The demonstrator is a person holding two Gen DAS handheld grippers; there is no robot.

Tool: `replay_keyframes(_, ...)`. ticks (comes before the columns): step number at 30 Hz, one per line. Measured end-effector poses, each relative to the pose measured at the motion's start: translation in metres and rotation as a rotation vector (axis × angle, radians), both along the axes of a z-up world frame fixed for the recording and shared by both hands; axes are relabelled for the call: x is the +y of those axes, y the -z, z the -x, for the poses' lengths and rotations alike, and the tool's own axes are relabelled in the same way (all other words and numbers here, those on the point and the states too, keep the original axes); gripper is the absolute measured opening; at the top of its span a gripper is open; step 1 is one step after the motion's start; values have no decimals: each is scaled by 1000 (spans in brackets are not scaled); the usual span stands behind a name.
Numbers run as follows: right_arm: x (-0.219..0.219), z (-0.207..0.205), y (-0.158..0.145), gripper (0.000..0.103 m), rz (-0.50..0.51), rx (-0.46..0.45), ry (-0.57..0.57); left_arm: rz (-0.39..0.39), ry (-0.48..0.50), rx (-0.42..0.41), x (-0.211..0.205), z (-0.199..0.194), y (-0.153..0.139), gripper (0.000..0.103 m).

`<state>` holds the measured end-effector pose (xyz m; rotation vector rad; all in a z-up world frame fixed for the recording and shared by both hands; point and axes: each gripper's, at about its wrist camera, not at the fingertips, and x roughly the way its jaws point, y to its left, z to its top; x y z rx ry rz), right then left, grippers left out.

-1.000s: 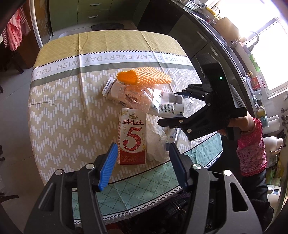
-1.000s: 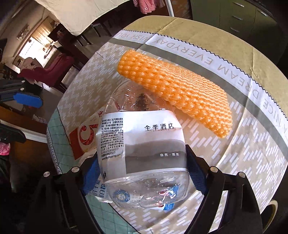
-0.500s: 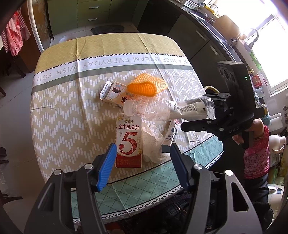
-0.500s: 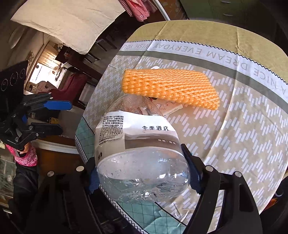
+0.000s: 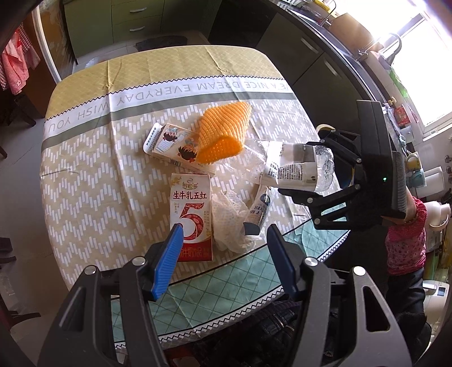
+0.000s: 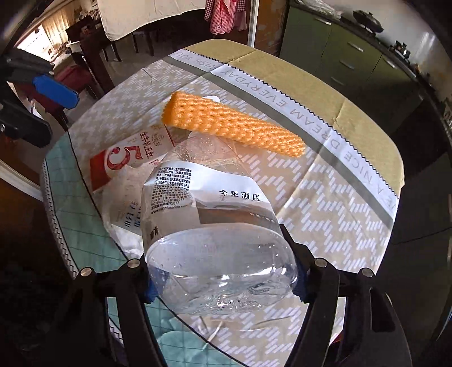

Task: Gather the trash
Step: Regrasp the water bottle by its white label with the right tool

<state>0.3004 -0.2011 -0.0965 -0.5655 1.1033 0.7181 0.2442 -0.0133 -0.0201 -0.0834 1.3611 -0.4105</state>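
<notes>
A clear plastic bottle with a white label hangs above the table's right side, and my right gripper is shut on its base, jaws still closing on it. The left wrist view shows the same bottle in the right gripper. My left gripper stands open and empty above the near table edge. Below it lie a red milk carton, a white foam net and a small blue-labelled wrapper. An orange foam net rests on a cartoon-printed carton.
The round table has a patterned cloth over a green quilted cover. A person's pink sleeve is behind the right gripper. A dark kitchen counter runs along the right, and green cabinets stand beyond the table.
The right gripper has lifted the bottle off the pile and swung it right, towards the table's edge. The orange net has shifted onto the cartoon carton. The left gripper has stayed put.
</notes>
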Motion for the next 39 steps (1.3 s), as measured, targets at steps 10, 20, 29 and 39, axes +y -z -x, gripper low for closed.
replay_keyframes(10,-13,-26,10,87,1,161,14,0,5,7,-4,-1,1,59)
replay_keyframes(20,42,-40,35,87,149,193,10,0,13,9,-4,1,1,59)
replay_keyframes(29,56,-29,43,64,268,147,41,6,-1,17,3,0,3,59)
replay_keyframes(39,12,-52,23,29,181,144,123,-7,-3,22,-1,0,4,60)
